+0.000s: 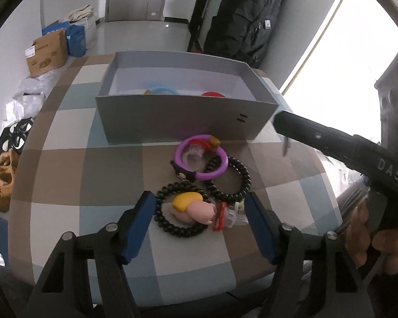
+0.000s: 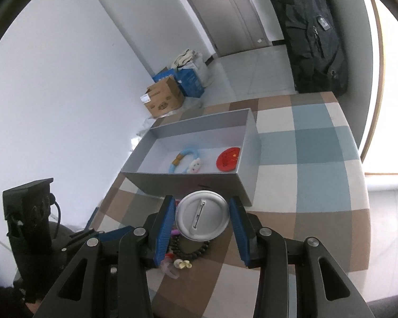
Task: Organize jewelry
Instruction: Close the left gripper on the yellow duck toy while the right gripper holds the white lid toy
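Left wrist view looks down on a checked tabletop (image 1: 98, 175) in brown, grey and blue squares. The left claw (image 1: 200, 221) has its blue pads standing apart on either side of a black beaded bracelet (image 1: 172, 212) with a pink and yellow charm (image 1: 192, 208); the pads do not touch it. Just beyond lie a second black beaded bracelet (image 1: 233, 180) and a purple ring bracelet (image 1: 199, 160), overlapping one another. Farther off stands an open grey box (image 1: 183, 118), with a blue bracelet (image 1: 160, 90) and a red disc (image 1: 213, 94) showing over its near wall. At the right, a hand (image 1: 368, 235) grips the other tool's handle.

Right wrist view shows the right claw (image 2: 202, 218) clamped on a round silver pin badge (image 2: 203, 217), its pin-back side facing the camera, held above the tabletop just short of the grey box's near wall. Inside the box, the blue bracelet lies left of the red disc. Beneath the badge are black beads and small trinkets.
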`<action>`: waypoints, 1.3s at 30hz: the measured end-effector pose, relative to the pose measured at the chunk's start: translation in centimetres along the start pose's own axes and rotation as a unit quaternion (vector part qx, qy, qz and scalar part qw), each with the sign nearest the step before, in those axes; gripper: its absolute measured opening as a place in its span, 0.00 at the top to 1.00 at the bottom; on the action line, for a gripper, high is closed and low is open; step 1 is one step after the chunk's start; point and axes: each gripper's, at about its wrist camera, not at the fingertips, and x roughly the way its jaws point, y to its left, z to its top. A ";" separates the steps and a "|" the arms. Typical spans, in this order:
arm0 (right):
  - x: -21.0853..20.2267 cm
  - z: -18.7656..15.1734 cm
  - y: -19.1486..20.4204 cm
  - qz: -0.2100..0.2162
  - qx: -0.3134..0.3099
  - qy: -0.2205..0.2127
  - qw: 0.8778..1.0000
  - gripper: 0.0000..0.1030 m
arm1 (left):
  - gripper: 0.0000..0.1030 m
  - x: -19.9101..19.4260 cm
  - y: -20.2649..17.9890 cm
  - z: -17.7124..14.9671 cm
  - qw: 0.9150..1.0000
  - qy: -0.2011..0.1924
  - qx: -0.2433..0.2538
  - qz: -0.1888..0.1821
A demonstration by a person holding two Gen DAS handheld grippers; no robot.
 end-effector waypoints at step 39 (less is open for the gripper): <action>0.1 0.1 0.1 0.010 -0.001 -0.001 1.000 0.60 | 0.94 -1.7 3.3 0.9 0.989 0.002 -0.087 -0.116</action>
